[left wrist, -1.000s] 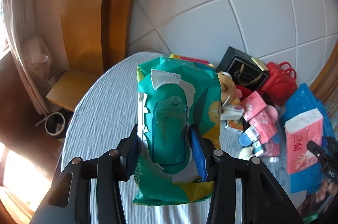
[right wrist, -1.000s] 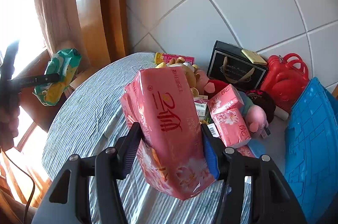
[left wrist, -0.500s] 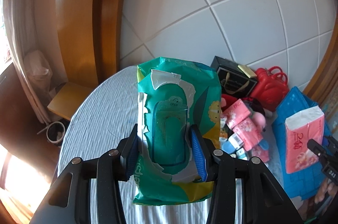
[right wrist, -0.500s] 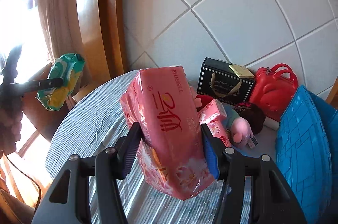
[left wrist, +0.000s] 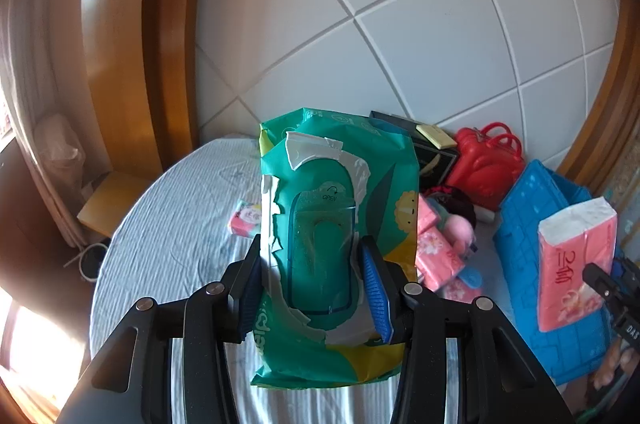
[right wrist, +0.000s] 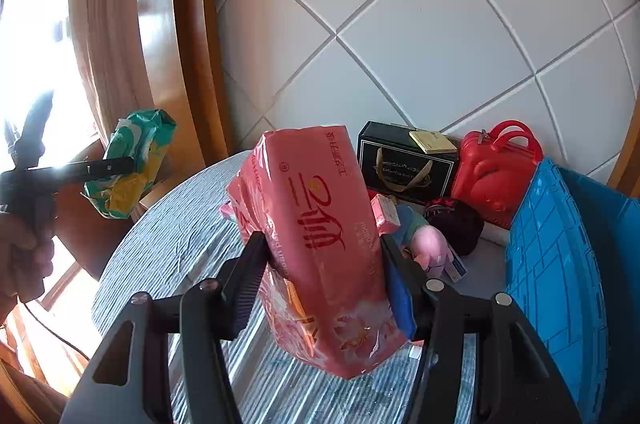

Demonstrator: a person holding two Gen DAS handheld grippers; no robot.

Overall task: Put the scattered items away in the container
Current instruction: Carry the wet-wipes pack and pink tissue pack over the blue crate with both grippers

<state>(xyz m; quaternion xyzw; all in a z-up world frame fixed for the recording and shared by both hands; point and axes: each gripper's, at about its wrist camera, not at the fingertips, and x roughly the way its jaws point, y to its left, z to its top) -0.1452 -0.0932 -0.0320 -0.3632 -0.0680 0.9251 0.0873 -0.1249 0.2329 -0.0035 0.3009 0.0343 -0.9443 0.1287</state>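
While it hangs in the air above the round table with the pale striped cloth point(left wrist: 168, 224), the green plastic pack of wet wipes point(left wrist: 340, 224) is clamped across its middle by the left gripper point(left wrist: 314, 284), blue pads pressing both long sides. Its face carries a torn white label around a clear flip lid marked OPEN, with yellow at the lower end. A small pink tissue packet point(left wrist: 246, 222) lies on the cloth just left of it.

Further right, the right gripper point(right wrist: 324, 276) is closed on a tall pink plastic pack of tissues point(right wrist: 316, 244), printed with red characters and flowers, its glossy film creased, also lifted off the table.

Behind, against the white tiled wall point(right wrist: 400, 43), stand a black gift box with gold ribbon print point(right wrist: 404, 163) and a red toy suitcase point(right wrist: 496, 167). At far right sits the blue plastic crate point(right wrist: 556, 276), apart from both packs.
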